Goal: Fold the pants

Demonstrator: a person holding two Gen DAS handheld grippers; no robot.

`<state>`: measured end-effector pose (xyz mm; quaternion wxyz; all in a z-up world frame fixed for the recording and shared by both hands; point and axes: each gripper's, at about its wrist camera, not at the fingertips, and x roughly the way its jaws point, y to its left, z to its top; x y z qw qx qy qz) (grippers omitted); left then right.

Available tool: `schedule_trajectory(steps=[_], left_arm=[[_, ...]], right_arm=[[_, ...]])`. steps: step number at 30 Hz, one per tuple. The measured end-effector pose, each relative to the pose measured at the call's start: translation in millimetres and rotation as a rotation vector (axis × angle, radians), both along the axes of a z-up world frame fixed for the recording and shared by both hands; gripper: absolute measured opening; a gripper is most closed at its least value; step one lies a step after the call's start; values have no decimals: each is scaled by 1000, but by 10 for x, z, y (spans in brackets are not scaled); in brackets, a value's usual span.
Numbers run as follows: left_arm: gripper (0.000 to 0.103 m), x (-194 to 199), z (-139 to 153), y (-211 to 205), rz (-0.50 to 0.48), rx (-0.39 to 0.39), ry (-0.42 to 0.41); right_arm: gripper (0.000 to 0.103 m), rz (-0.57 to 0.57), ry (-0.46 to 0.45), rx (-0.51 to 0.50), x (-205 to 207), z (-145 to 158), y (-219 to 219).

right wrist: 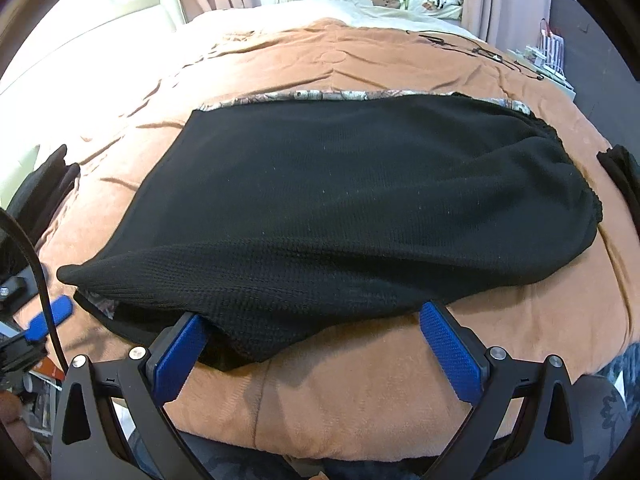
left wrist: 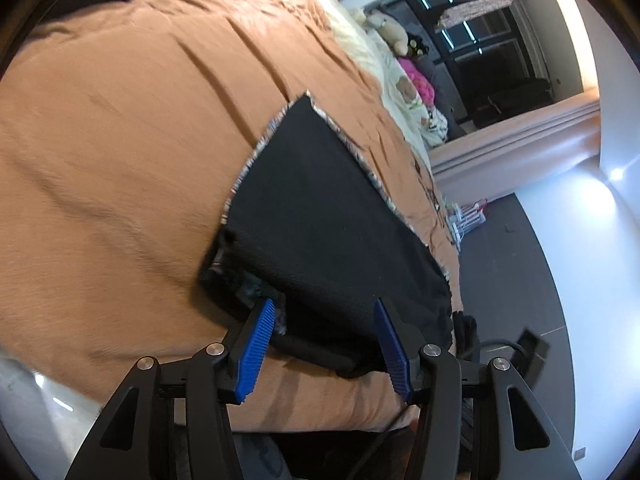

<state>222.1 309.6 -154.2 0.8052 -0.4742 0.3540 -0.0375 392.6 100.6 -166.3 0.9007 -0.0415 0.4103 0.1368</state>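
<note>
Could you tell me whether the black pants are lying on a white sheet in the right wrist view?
No, the black pants lie on an orange-brown blanket that covers the bed.

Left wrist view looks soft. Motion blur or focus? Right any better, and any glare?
Left wrist: smeared, streaked bedspread and pants edges suggest motion blur; bright glare spot on the wall at right. Right wrist: sharper, knit weave of the pants readable; blown-out highlight upper left. Both: strong fisheye bending, dark corners.
</note>
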Motion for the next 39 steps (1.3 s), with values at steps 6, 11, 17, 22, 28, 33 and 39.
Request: schedule_trajectory(steps=[6,11,17,22,28,33,39], left_arm=[[25,209,-98,26,39,-7,39],[5,173,-28,5,46,14,15],[5,107,31,61,52,0,-9],[4,96,91,68,50,4,-22],[4,80,94,65,57,6,-24],[4,31,-36,75,61,-14,6],[4,-15,-185,42,51,-11,51]], right_arm=[[103,-15,-8,-3,-15,54,-111],[103,-8,8,-7,-35,5,-103],[103,74,16,-64,-64,-122,201],[103,48,-24,-111,-4,-163,331],[103,-51,-7,-156,104,-242,100],[103,-58,25,-155,33,-252,-110],[103,-41,41,-163,-24,-283,-159]])
